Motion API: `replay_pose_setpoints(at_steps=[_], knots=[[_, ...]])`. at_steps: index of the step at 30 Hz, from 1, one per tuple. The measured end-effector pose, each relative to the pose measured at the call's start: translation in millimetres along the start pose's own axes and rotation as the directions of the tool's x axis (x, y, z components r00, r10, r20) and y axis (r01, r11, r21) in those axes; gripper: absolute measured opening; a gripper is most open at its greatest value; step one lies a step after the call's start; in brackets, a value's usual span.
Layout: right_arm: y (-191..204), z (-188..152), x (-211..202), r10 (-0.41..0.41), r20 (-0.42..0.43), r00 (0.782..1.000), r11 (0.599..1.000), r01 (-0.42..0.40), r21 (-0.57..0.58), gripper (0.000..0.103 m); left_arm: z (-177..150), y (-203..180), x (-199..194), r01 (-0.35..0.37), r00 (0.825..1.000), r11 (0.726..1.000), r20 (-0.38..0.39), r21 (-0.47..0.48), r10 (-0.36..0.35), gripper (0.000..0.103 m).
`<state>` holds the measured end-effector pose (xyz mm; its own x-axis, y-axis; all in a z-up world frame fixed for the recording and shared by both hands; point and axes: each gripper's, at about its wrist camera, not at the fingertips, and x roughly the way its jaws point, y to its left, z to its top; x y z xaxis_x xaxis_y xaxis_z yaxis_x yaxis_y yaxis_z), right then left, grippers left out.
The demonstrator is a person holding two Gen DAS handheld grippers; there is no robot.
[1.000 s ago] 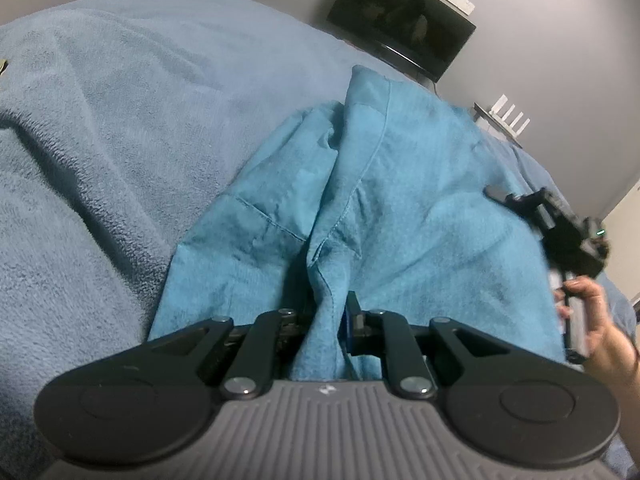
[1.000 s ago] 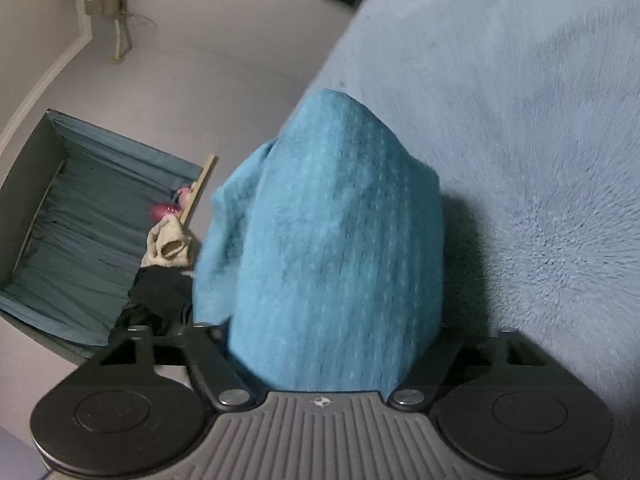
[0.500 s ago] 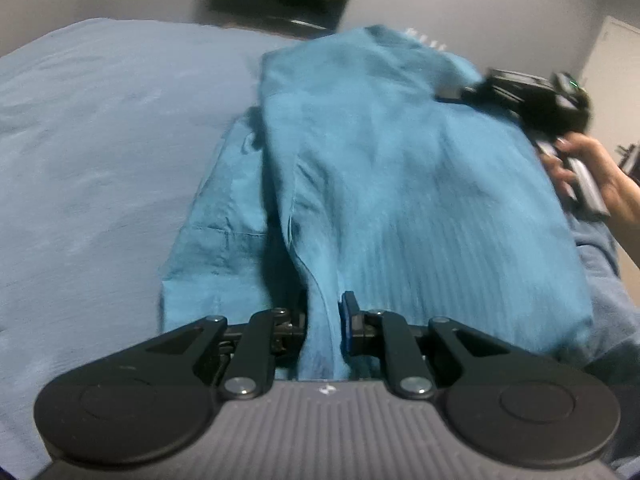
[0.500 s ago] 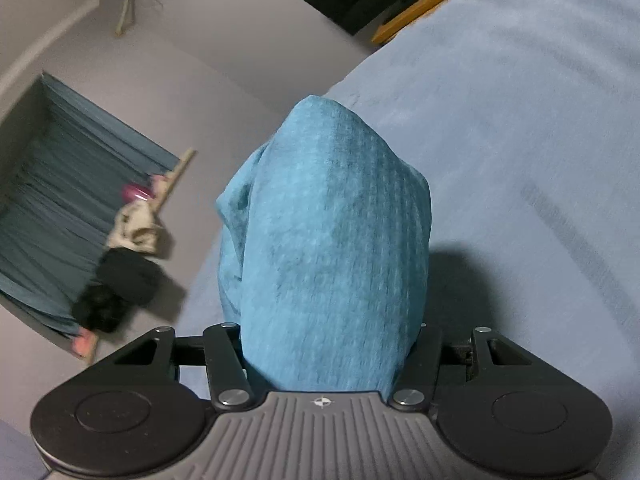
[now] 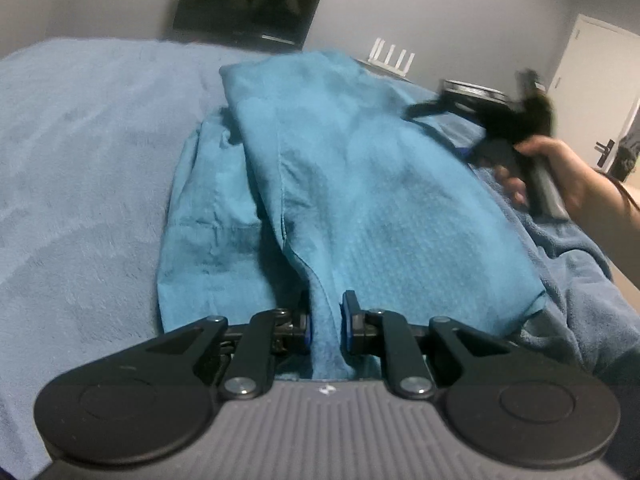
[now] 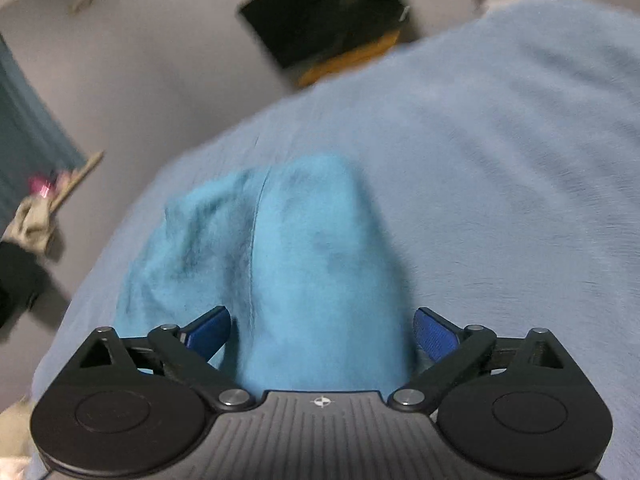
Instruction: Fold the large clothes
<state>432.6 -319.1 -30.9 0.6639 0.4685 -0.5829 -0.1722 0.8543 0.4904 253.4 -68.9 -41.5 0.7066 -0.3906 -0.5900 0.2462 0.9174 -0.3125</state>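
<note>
Right gripper (image 5: 516, 120) is a motion smear in the left wrist view, so its finger shape can't be read; the hand (image 5: 560, 172) on it runs off the frame edge. The teal garment (image 5: 360, 184) hem disappears behind the left gripper (image 5: 326, 326) body (pads mostly buried in cloth). Dark screen (image 6: 324, 12) is blurred, cropped at top.

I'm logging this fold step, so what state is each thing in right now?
teal garment: partly folded on the bed, one edge pinched.
left gripper: shut on the garment's edge.
right gripper: fingers opening, cloth between them but not pressed.
blue blanket: spread flat beneath.
</note>
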Motion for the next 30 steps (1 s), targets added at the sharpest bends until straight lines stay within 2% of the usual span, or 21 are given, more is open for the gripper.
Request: replay_pose_setpoints(at_steps=[2,4,7,9,11,13,14,16,17,19,22,24,28,30], knots=[[8.3,-24.3,-36.4,-0.016,0.093,0.996,0.998,0.021,-0.051,0.101,-5.5,5.1,-3.1,0.005,1.000,1.000,0.002,-0.010,-0.005,0.010],[28.6,-55.6,-66.7,-0.048,0.172,0.984,0.984,0.076,-0.162,0.101,-6.6,8.9,-5.0,0.017,1.000,0.999,0.008,-0.038,-0.016,0.010],[53.6,-106.1,-105.6,-0.073,0.278,0.958,0.920,0.173,-0.352,0.097,-9.4,12.3,-14.4,0.019,0.999,0.998,0.031,-0.058,-0.017,0.010],[83.3,-144.4,-106.2,-0.064,0.304,0.950,0.876,0.200,-0.439,0.085,-9.4,15.0,-17.8,0.006,0.999,0.999,0.052,-0.052,-0.004,0.010],[103.9,-171.1,-106.8,-0.064,0.330,0.942,0.832,0.233,-0.503,0.079,-6.7,12.2,-17.2,-0.005,0.998,0.999,0.057,-0.037,0.007,0.010],[114.5,-192.8,-100.2,-0.110,0.356,0.928,0.784,0.301,-0.542,0.076,-9.4,11.1,-17.1,-0.032,0.997,0.999,0.069,-0.024,0.033,0.010],[110.7,-198.2,-97.9,-0.152,0.350,0.924,0.779,0.330,-0.533,0.076,-9.6,11.6,-14.6,-0.047,0.996,0.999,0.073,-0.015,0.048,0.010],[93.1,-195.2,-87.4,-0.184,0.319,0.929,0.823,0.324,-0.467,0.079,-9.2,15.3,-7.6,-0.060,0.995,0.998,0.073,-0.020,0.062,0.010],[87.3,-194.1,-81.2,-0.201,0.322,0.925,0.840,0.332,-0.429,0.083,-8.6,17.6,-3.3,-0.059,0.995,0.998,0.075,-0.028,0.061,0.010],[74.8,-185.4,-69.9,-0.234,0.304,0.924,0.876,0.336,-0.347,0.086,-7.5,20.1,5.0,-0.057,0.995,0.998,0.075,-0.031,0.059,0.010],[60.7,-181.5,-77.4,-0.228,0.237,0.944,0.934,0.281,-0.220,0.086,-11.6,23.3,7.4,-0.045,0.997,0.998,0.064,-0.052,0.049,0.010],[58.8,-186.7,-98.9,-0.240,0.249,0.938,0.934,0.293,-0.204,0.084,-13.1,26.6,5.4,-0.027,0.998,0.998,0.056,-0.065,0.031,0.010],[56.1,-192.8,-141.6,-0.238,0.317,0.918,0.907,0.327,-0.266,0.085,-15.5,36.6,-2.5,0.029,0.999,0.990,0.036,-0.138,-0.025,0.010],[58.8,-205.4,-156.2,-0.205,0.325,0.923,0.911,0.301,-0.281,0.085,-15.1,40.4,-3.9,0.046,0.999,0.984,0.025,-0.172,-0.043,0.010]])
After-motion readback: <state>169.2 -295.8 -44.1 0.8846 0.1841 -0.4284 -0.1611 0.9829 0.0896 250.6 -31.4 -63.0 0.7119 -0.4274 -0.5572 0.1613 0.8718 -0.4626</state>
